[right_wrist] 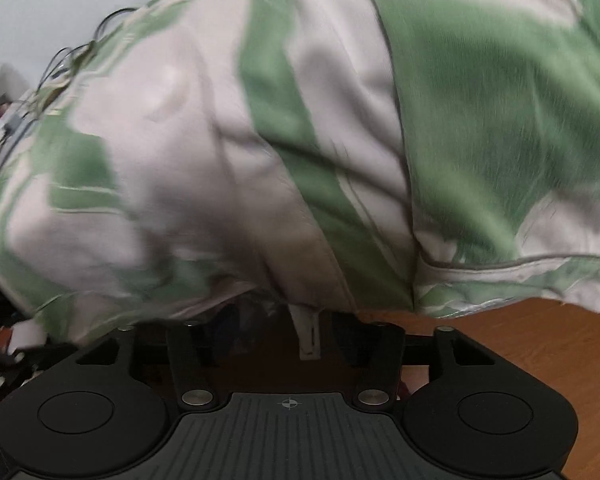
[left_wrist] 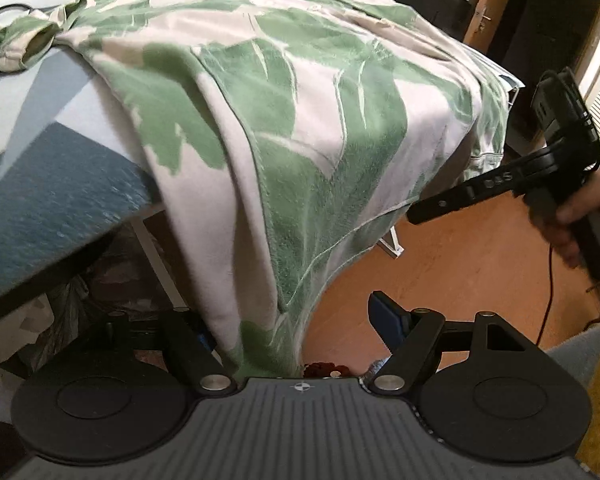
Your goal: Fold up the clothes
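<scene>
Green-white garment (left_wrist: 300,128) drapes over counter (left_wrist: 52,200) front edge. Left gripper (left_wrist: 296,320) spread wide, hem hanging between fingers. Right gripper (right_wrist: 276,332) released below hem; open floor (left_wrist: 460,264) rightward.

Shirt (left_wrist: 284,120): lies across the desk (left_wrist: 40,200), its near part hanging over the desk's front edge toward the floor (left_wrist: 460,272).
Sleeve (left_wrist: 20,44): bunched on the desk, at the shirt's far left.
Left tongs (left_wrist: 296,324): below the desk edge, around the hanging hem.
Right tongs (left_wrist: 416,214): right of the hanging cloth, above the floor, beside its edge.
</scene>
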Demonstrator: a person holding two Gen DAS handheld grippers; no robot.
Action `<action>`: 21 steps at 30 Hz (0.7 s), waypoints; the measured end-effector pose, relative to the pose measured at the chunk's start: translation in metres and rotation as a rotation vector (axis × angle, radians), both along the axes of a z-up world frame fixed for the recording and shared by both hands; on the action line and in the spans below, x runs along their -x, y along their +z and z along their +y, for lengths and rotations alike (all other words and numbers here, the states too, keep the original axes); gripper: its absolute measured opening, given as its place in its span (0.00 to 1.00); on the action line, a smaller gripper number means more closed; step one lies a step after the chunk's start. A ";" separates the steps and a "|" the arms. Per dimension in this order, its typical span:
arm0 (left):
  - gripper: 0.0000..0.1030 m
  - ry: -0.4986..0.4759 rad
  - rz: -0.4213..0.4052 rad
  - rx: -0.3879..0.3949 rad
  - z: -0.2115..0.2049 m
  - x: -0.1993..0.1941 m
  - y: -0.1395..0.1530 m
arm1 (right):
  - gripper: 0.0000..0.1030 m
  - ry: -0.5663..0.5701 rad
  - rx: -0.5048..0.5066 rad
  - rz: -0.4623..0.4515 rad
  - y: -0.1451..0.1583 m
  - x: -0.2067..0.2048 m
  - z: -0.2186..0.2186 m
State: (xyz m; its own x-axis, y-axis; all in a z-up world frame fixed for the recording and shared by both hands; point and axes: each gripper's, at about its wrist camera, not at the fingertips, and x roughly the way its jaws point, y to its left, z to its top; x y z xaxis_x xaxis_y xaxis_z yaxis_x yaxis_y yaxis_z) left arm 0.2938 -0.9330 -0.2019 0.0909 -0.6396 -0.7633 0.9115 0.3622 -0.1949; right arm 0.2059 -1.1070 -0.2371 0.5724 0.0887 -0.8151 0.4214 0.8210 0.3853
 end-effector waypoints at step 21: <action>0.74 0.094 -0.170 -0.006 -0.002 0.042 -0.025 | 0.01 0.130 -0.298 -0.038 0.088 0.019 0.023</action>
